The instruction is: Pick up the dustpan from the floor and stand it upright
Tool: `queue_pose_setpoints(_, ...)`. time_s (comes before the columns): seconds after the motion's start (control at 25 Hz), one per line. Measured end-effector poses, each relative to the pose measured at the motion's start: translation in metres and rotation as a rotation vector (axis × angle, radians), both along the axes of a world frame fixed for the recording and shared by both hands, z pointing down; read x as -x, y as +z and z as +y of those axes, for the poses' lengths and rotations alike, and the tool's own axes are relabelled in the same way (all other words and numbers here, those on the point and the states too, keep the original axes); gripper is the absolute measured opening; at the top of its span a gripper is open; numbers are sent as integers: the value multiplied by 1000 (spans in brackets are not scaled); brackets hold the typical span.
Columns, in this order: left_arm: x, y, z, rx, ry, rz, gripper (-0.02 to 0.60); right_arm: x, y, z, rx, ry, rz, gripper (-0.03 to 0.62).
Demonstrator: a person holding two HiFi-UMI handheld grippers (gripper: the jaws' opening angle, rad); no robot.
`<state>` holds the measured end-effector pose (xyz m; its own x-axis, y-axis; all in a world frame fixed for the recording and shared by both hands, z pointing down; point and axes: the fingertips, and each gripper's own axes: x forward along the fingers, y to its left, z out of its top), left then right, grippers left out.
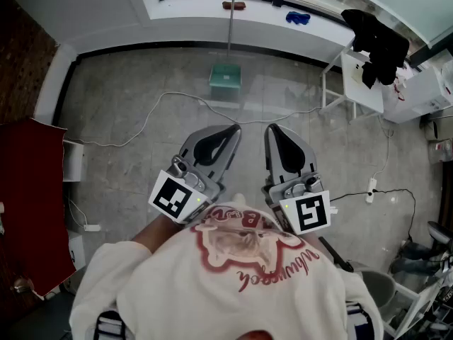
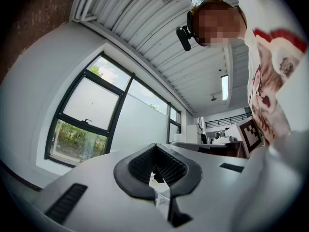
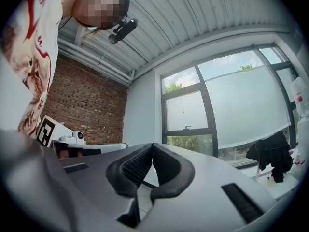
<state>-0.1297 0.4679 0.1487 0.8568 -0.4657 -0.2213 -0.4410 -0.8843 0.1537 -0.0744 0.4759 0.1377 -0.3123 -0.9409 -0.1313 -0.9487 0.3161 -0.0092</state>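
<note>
When you look down from the head view, you see the left gripper (image 1: 228, 130) and the right gripper (image 1: 273, 130) side by side in front of the person's white shirt (image 1: 241, 275). They point at the green dustpan (image 1: 225, 76). The dustpan sits on the grey floor (image 1: 141, 83) close to the wall, well away from both grippers. Its thin handle (image 1: 231, 34) runs up across the white ledge (image 1: 191, 9). A white cable (image 1: 148, 116) lies on the floor between the dustpan and the grippers.

Only the head view shows the dustpan. The two gripper views look up and show other things. The left gripper view shows a big window (image 2: 91, 124) and a ribbed ceiling (image 2: 159, 42). The right gripper view shows a brick wall (image 3: 87, 110) and dark clothes (image 3: 270, 153) hanging on the right.

The left gripper's (image 2: 155, 147) jaws are closed together, with nothing in them. The right gripper's (image 3: 152, 147) jaws are closed and empty too.
</note>
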Motion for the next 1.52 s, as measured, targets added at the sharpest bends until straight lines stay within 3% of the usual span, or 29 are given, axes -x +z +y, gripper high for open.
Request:
queue_pose_setpoints(0.8,4,-2,-5,-6,2,6,18,4,0,-6,5,-8,9,25)
queue_pose_setpoints(1.12,24,-2,-11,0,-7,5,19,21,-2,-8,-2,-20,-60,25)
queue_pose_setpoints(1.52,64,6,-18,5,15,-6,20,54,10,-16,15,44,-55,25)
